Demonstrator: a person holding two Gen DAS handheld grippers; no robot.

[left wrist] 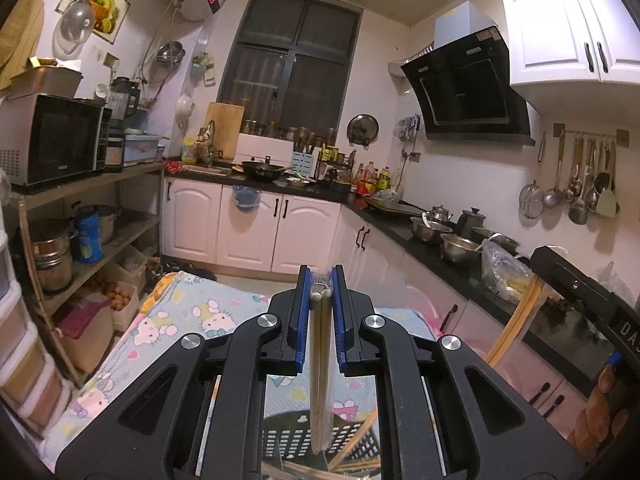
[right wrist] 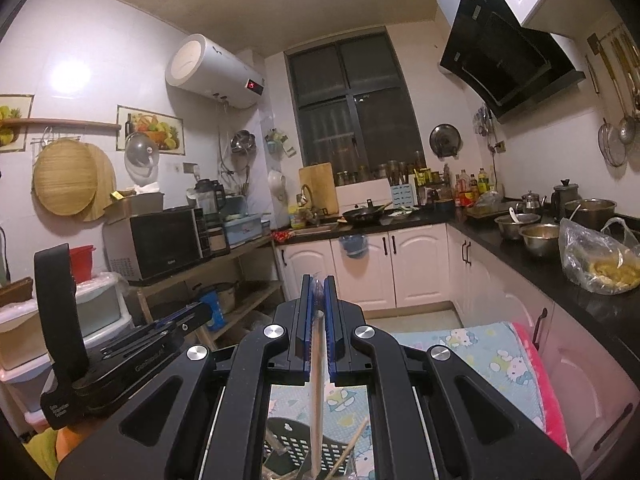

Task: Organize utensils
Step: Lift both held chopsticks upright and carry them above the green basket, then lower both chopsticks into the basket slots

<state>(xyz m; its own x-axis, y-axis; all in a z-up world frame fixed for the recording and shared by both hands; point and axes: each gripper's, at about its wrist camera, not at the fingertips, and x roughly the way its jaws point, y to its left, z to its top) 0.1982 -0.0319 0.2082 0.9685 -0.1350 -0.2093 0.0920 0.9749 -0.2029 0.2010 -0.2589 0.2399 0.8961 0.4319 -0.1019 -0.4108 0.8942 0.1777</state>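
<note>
Left wrist view: left gripper (left wrist: 321, 280) fingers clamp wrapped chopsticks (left wrist: 320, 360) above a black basket (left wrist: 288, 436). Right gripper (right wrist: 319, 296) fingers pinch a wrapped utensil (right wrist: 317, 392) above the same basket on the cartoon-print table (right wrist: 492, 356).

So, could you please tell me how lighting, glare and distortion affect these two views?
Left wrist view: dim warm light, fisheye bends the window, chopsticks in the left claw blurred. Right wrist view: bright glare on the wall, dark corners.

We see blue pads (left wrist: 339, 312) lining black gripper fingers, pale tan wooden chopsticks (left wrist: 320, 360), a black perforated plastic basket (left wrist: 288, 440), and a cartoon-cat-printed light blue cloth (left wrist: 200, 312).
</note>
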